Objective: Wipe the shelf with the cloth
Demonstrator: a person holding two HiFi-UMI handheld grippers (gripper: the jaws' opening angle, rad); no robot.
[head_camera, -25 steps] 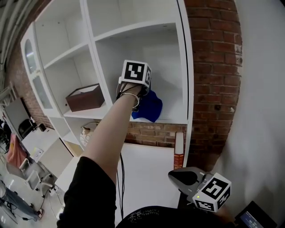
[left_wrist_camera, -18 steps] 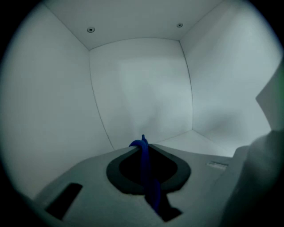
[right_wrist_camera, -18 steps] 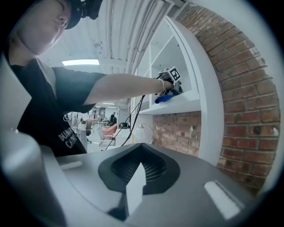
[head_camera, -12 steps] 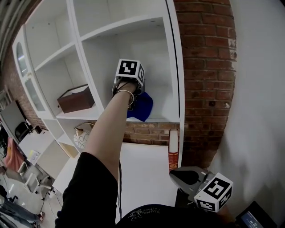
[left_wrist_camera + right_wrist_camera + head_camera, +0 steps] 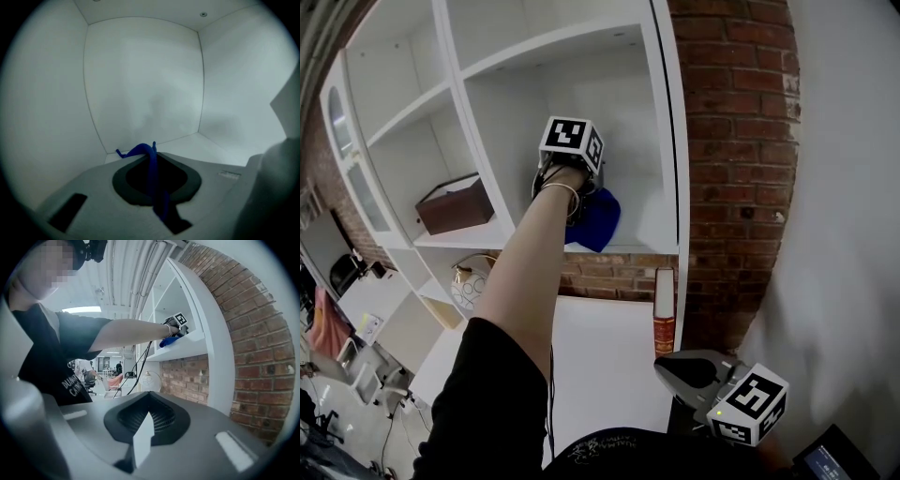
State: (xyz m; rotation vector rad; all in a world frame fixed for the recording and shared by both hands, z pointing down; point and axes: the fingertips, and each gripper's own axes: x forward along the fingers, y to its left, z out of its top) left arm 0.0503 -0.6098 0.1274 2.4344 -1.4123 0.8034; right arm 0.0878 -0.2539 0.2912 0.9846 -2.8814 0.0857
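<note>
The blue cloth (image 5: pixel 596 219) is lying bunched on the white shelf (image 5: pixel 649 246) at the centre of the head view, its lower corner hanging at the board's front edge. A strand of it is being pinched between the closed jaws of the left tool (image 5: pixel 152 154), which is reaching into that compartment. The right tool (image 5: pixel 143 434) is hanging at the lower right (jaws together, nothing between them). A brown box (image 5: pixel 455 204) is sitting one compartment to the left, and a brick wall (image 5: pixel 741 141) is flanking the shelf's right side.
</note>
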